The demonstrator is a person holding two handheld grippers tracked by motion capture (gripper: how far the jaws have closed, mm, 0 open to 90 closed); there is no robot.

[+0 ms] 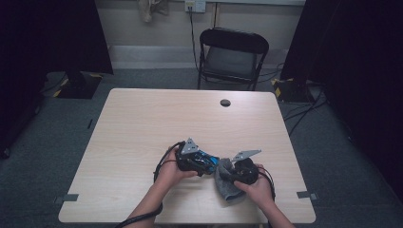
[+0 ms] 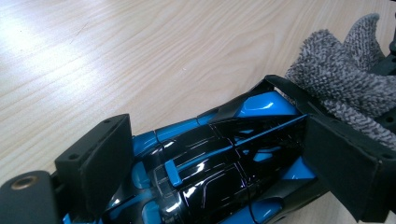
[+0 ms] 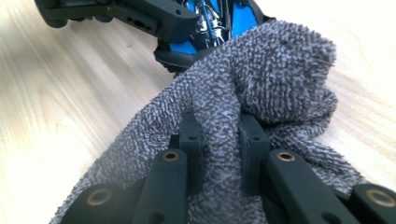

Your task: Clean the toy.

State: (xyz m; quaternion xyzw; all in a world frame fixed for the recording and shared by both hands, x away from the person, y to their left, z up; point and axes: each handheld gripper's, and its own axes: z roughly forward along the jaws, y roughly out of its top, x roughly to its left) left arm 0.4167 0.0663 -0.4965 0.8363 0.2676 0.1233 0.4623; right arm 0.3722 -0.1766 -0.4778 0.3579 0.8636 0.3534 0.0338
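Bench (image 1: 142, 128) of pale wood fills the middle of the high view, a black folding chair (image 1: 232, 52) beyond it at the upper centre. Near the lower edge, the right gripper (image 3: 219, 135) has its jaws pinched narrowly on a grey cloth (image 3: 261, 79). Touching the cloth, a blue-and-black toy car (image 2: 219, 158) sits clamped between the left gripper's (image 2: 224, 154) jaws.

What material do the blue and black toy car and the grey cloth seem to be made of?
The blue and black toy car looks like glossy hard plastic: sharp white highlights sit on its panels. The grey cloth looks like looped terry fabric, probably cotton or microfibre: its surface is nubbly and it folds softly.
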